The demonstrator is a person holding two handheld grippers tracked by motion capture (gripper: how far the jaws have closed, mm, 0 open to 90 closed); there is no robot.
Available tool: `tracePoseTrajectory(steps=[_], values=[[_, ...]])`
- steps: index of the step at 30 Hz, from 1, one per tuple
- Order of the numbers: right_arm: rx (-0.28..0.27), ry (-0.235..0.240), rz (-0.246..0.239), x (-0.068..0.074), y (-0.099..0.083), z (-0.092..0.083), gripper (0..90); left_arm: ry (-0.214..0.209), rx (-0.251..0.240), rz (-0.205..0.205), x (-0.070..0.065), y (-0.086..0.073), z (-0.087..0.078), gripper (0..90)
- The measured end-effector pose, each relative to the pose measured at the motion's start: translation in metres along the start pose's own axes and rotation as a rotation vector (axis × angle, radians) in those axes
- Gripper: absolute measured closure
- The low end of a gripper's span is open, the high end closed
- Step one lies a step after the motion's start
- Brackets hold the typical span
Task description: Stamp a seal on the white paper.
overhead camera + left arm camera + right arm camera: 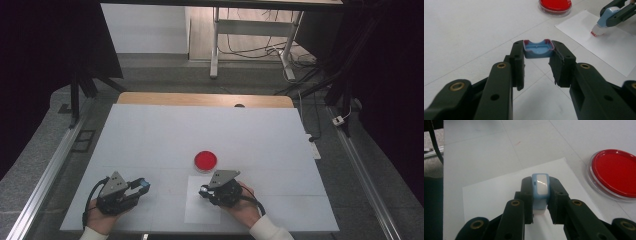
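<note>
A small stamp with a pale blue plastic body and a white glossy oblong panel on its top is seen just below the centre of the right gripper view, clamped between the black fingers of the right gripper. In the upper right of the left gripper view the same stamp is seen tilted, its white tip edged in red and set down on the paper.

The stamp's cap, a shallow blue plastic tray with rounded corners, a scooped front rim and red smears along its edges, is pinched by its two ends between the fingers of the left gripper, above the tabletop, at the centre of that view. In the high view the cap shows as a blue spot at the lower left, well apart from the stamp.

The paper is a plain white rectangular sheet lying flat at the lower centre of the high view. Just beyond its far edge stands a round, shallow, clear-rimmed dish filled with flat, glossy red. The tabletop is matt white, crossed by faint seam lines. Both grippers are matt black with brass-coloured pins, and each is topped with a grey three-cornered plate in the high view.
</note>
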State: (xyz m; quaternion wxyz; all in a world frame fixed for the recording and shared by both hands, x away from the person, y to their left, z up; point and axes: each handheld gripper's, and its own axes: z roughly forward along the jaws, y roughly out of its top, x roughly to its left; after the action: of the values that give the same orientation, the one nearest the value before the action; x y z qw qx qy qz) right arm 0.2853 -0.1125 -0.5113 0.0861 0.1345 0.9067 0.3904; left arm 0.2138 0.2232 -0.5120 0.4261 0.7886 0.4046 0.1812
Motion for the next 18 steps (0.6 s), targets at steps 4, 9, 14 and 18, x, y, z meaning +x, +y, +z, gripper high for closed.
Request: tracePoseTrajectory(steps=[4, 9, 14, 18], values=[[0.015, -0.002, -0.004, -0.0001, 0.0002, 0.0005, 75.5, 0.0, 0.0, 0.0, -0.0002, 0.0, 0.0, 65.0], [0.026, -0.01, -0.01, 0.0002, 0.0005, 0.0004, 75.6, 0.0, 0.0, 0.001, -0.0006, 0.0002, 0.0003, 65.0], [0.018, -0.011, -0.014, 0.0014, -0.0004, 0.0012, 75.8, 0.0, 0.0, 0.001, -0.0009, 0.0002, 0.0001, 65.0], [0.022, -0.024, -0.043, 0.0041, 0.0004, 0.002, 75.9, -0.001, 0.001, 0.003, -0.0014, 0.0005, 0.0, 65.0]])
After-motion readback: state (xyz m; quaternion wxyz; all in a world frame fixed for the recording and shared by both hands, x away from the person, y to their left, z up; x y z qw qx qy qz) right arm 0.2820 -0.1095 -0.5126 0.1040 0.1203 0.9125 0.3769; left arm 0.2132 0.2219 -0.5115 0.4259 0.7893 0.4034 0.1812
